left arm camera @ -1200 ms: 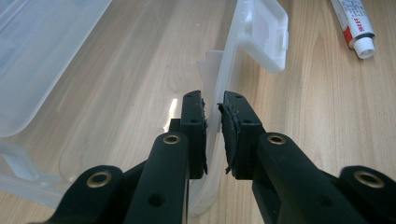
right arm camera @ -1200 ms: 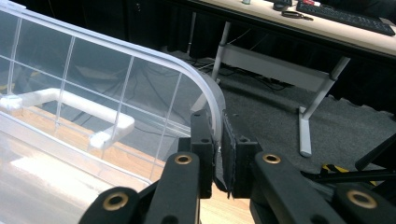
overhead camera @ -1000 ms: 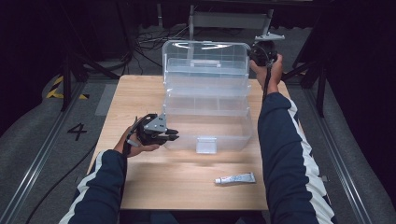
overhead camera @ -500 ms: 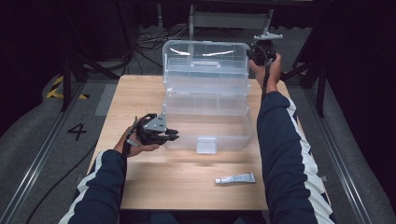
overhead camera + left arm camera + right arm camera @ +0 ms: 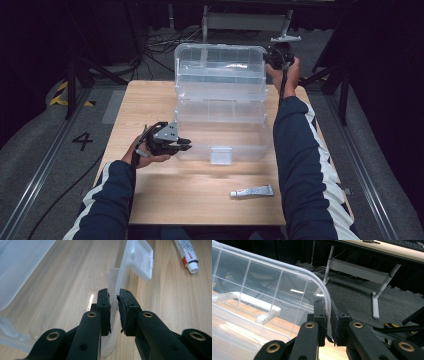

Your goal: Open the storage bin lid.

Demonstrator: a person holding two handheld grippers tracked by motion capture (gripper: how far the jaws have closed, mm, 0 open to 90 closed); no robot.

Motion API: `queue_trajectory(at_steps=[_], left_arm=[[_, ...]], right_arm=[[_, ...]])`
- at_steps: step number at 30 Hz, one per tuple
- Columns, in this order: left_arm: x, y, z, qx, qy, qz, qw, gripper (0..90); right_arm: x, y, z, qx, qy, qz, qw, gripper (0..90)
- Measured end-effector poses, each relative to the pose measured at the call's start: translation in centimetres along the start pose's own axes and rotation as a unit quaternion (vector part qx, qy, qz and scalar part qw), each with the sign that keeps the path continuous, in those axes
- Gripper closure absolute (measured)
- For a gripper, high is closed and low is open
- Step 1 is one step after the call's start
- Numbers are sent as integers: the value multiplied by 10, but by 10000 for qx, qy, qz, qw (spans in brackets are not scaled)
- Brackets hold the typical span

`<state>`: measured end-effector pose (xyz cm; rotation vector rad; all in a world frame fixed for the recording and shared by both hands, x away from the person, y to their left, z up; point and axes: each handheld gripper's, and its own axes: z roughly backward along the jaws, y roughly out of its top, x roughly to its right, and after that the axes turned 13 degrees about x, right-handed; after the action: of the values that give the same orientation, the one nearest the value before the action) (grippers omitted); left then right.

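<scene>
Jaws of both grippers closed on clear plastic box (image 5: 220,107).
Left gripper (image 5: 113,305) pinching front wall near table's (image 5: 150,100) left edge; right gripper (image 5: 329,312) clamping raised lid (image 5: 269,282) rim at far right corner.

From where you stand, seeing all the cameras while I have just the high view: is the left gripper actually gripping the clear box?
Observer: Yes. In the left gripper view the left gripper pinches the box's front wall, beside the latch flap.
Reviewer: And the right one, at the lid?
Observer: The right gripper is clamped on the lid rim, at its rounded corner.
Reviewer: What is that tube?
Observer: A white tube with a red band, cap on.
</scene>
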<state>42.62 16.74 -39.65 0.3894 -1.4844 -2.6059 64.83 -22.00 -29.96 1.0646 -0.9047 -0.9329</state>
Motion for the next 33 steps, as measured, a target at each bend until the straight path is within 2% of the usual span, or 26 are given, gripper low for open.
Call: queue_trajectory(at_steps=[25,27,29,30,31,33], left_arm=[[0,-1,0,51,-7,37,10000,795],[0,-1,0,45,-14,32,10000,796],[0,-1,0,41,-17,44,10000,796],[-1,-1,0,35,-92,43,9999,796],[-1,-2,-1,52,96,4,9999,796],[-2,-2,-2,81,-5,48,10000,797]], right_arm=[[2,-5,-8,-133,-11,62,9999,819],[3,-6,-8,-94,49,-22,9999,829],[3,-5,-8,-82,48,-13,10000,833],[2,-5,-8,-131,34,68,9999,842],[1,-5,-9,-187,53,137,9997,846],[0,-5,-8,-153,84,96,9998,853]])
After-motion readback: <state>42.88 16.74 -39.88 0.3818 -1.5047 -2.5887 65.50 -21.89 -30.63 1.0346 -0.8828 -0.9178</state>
